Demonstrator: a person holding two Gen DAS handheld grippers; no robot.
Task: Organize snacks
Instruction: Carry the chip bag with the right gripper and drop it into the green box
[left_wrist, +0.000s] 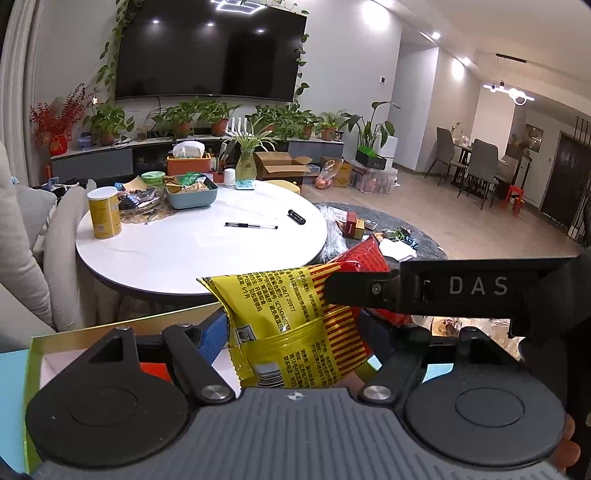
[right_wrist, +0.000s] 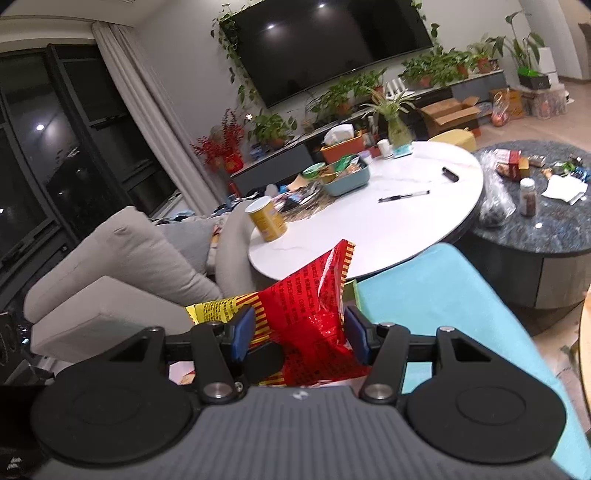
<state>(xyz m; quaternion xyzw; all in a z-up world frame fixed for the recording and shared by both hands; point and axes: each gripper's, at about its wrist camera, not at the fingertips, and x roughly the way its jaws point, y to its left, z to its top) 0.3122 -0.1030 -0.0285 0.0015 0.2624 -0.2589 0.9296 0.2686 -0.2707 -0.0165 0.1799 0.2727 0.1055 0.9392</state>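
Left gripper (left_wrist: 291, 332) closed on yellow snack bag (left_wrist: 280, 317); right gripper (right_wrist: 301, 334) clamps red snack bag (right_wrist: 314, 314); the 2 bags touch.

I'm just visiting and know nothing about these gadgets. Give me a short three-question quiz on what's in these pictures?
1. True or false: the pen lies on the white round table.
2. Which packet sits between the right gripper fingers: A) red packet, B) blue packet, C) green packet?
3. Fill in: the yellow canister stands upright on the ____ table.

Key
1. True.
2. A. The yellow packet is in the left gripper.
3. White.
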